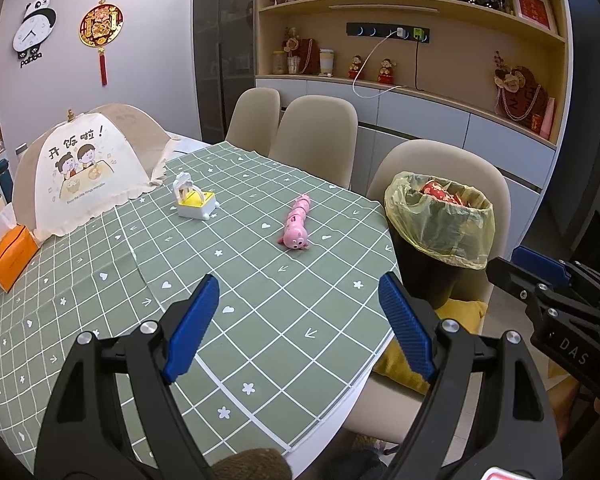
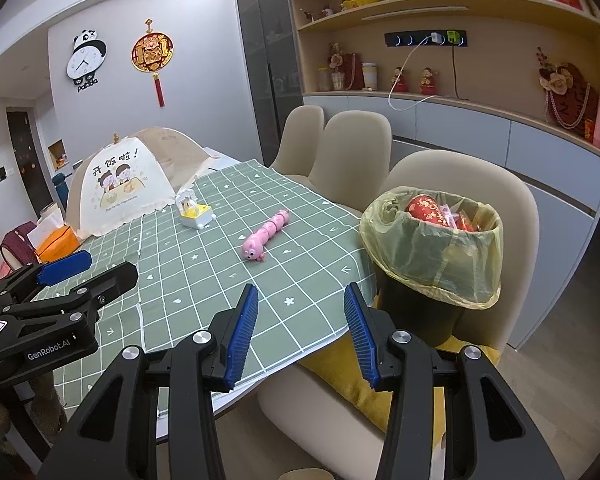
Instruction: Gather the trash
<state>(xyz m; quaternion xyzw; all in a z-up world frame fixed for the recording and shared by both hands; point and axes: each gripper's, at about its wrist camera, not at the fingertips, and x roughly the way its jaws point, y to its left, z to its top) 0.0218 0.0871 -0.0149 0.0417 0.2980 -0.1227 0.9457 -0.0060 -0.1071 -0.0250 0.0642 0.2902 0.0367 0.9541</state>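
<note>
Both claws empty. My left claw (image 1: 298, 332) is spread wide over the near part of the desk (image 1: 260, 352), nothing between the pads. My right claw (image 2: 302, 334) is parted about as far, hanging over the desk's near edge and the chair with the yellow cushion (image 2: 340, 364), also holding nothing.

Trash bin (image 2: 432, 248) sits on the chair at the desk's right side, black body, yellow liner folded over the rim. Inside I can see red printed packaging (image 2: 422, 208) and some clear wrappers (can't tell how full it is below that). So my read: some collecting is done.

What's on the green grid cloth now:
- pink caterpillar toy (image 1: 296, 224), mid-desk, well apart from both claws
- white and yellow toy box (image 1: 194, 200), further back, just beside the food cover (image 1: 76, 168)
- orange tissue box (image 1: 12, 256) at the far left edge

None of these 3 looks like trash to me; they read as toys and household stuff. I see no loose wrappers, scraps or cups on the visible cloth.

Judgement: task looks near its end, or done for this side of the desk. Left to do, if anything: check behind the food cover and along the left edge, which both views hide in part.
</note>
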